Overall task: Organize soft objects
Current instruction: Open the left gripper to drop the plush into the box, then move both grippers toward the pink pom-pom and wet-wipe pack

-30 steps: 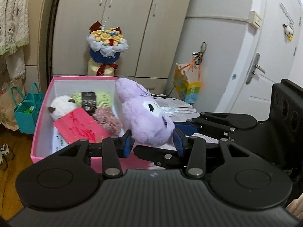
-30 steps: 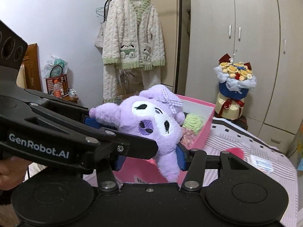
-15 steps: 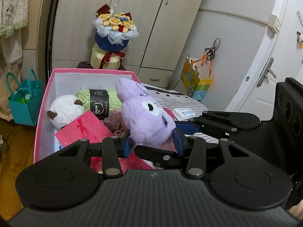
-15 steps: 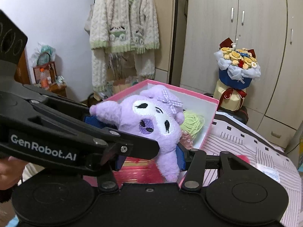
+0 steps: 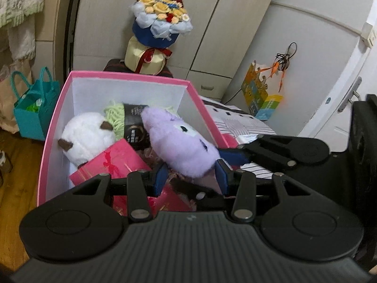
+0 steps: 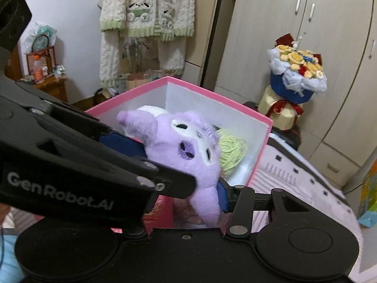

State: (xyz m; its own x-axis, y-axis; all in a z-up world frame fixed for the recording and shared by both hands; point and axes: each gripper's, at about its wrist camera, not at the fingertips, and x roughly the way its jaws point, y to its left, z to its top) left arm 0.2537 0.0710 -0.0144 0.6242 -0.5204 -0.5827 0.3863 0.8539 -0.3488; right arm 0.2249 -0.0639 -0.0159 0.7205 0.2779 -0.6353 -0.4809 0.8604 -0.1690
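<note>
Both pairs of jaws are closed on the same purple plush toy (image 5: 181,145): the left gripper (image 5: 191,176) pinches its lower body between blue pads, and the right gripper (image 6: 212,188) clamps a hanging limb, only its right finger plain in its own view, the left one hidden behind the other tool; the two-point hold appears meant to keep so limp a body from folding or swinging as it is lowered; the toy hangs tilted, face toward the right camera, over and partly within the open pink box (image 5: 55,108), nearer its right wall, and whether it touches the contents cannot be told; beneath and beside it lie a white plush ball (image 5: 88,136), a skein of green yarn (image 5: 115,118) with a dark label, and a red packet (image 5: 110,162), so the free space for the toy seems to be toward the near right corner; the box stands on a striped bedspread (image 6: 304,181); beyond it a flower bouquet (image 5: 161,21) sits before wardrobe doors (image 6: 304,35), with a teal bag (image 5: 33,108) on the floor to the left; judged stage: placement nearly complete, release pending.
</note>
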